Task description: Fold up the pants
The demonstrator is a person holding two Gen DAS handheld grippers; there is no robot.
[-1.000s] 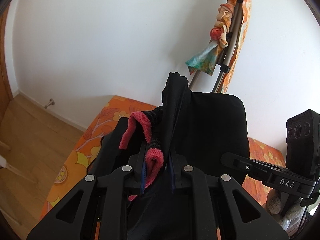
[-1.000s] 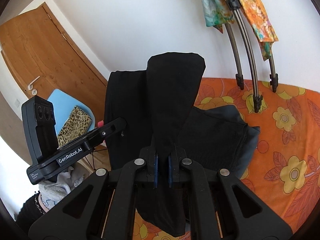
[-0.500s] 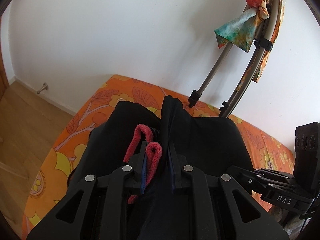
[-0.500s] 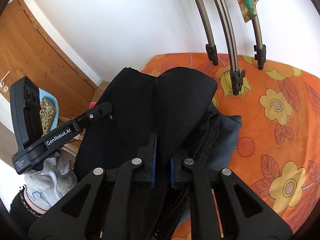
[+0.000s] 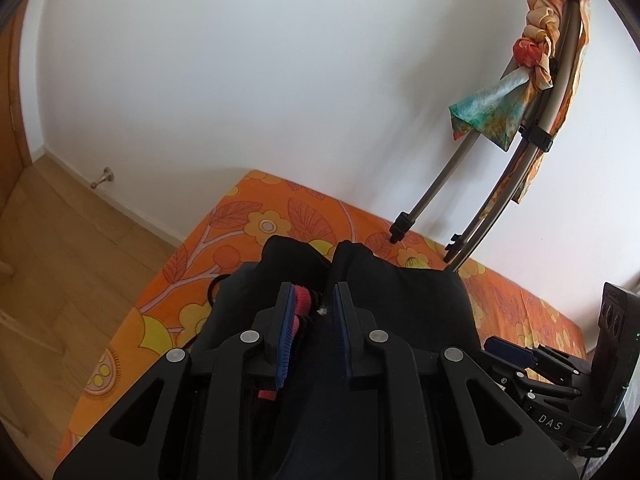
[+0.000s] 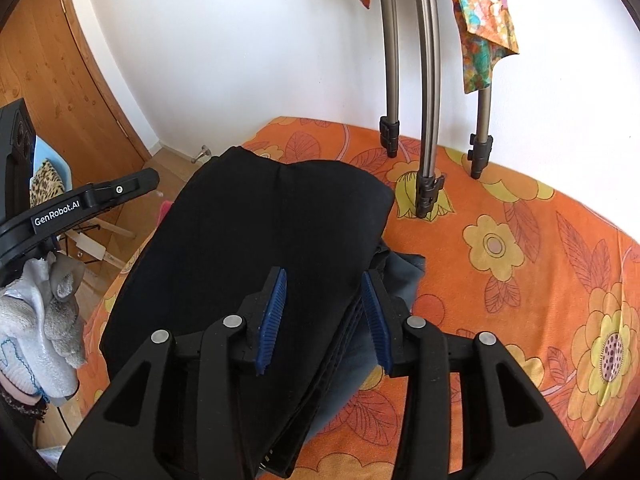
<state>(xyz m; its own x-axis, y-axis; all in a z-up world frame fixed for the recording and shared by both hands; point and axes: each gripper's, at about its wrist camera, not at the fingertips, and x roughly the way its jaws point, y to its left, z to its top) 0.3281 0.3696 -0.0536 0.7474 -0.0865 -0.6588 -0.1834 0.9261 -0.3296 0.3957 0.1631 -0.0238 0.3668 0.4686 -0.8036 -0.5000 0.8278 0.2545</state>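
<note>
Black pants [image 6: 256, 240] lie folded on the orange flowered bed [image 6: 520, 264], on top of a dark grey garment [image 6: 404, 272]. My right gripper [image 6: 324, 304] is open, its blue pads on either side of the pants' right edge. In the left wrist view the pants [image 5: 404, 300] show a pink waistband lining [image 5: 302, 304]. My left gripper [image 5: 310, 300] is open, with the waistband fabric loose between its pads. The right gripper [image 5: 540, 364] shows at the left view's lower right.
Metal stand legs [image 6: 426, 120] with colourful scarves [image 6: 484, 20] stand on the bed by the white wall. A wooden door [image 6: 52, 80] and a blue chair with leopard-print cloth [image 6: 46, 180] are at the left. Wooden floor [image 5: 60, 260] lies beside the bed.
Both grippers lowered the lifted pants onto the bed and then opened. The fabric now lies flat instead of hanging from the jaws.
</note>
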